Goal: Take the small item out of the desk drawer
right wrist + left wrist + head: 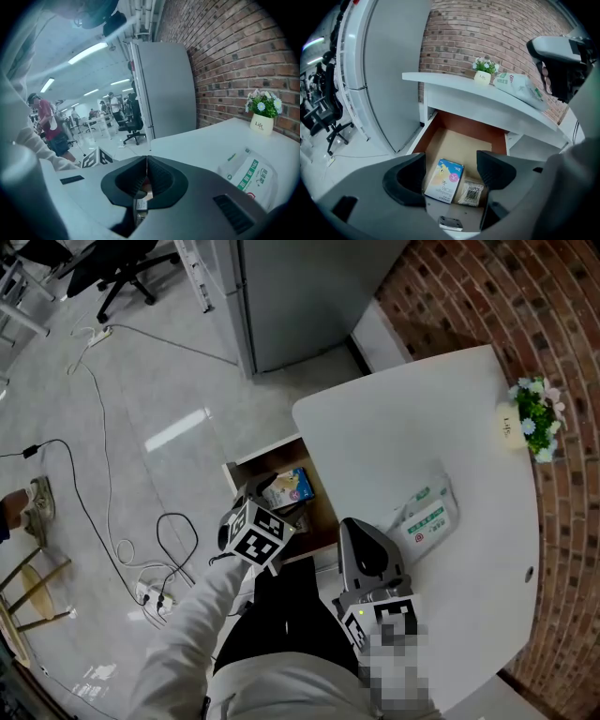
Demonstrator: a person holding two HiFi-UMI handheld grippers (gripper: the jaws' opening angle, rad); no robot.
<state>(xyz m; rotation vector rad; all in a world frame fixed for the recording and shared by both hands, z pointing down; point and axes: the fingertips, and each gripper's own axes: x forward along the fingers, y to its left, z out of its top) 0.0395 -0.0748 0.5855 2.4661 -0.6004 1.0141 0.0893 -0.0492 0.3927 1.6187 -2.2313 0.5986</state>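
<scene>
Hovering over the open drawer [464,123], the left gripper [452,165] is holding its jaws spread wide, with nothing pinched between them. Down in that gap, the blue-and-yellow box [445,180] is lying on the left, its long axis running away from the claw toward the drawer's back, tilted a touch. Just beside it on the right, the barcoded packet [471,192] is sitting closer to the right-hand jaw. That, I reckon, is the small item, though the box could be the one. Both are lying below and ahead of the tips, at the drawer's front end, so the coming move is looking like a dip down and slightly right. Over on the right, the right gripper [146,161] is hanging above the desk [201,140], jaws pressed together on nothing. The left one is plainly nearer.
</scene>
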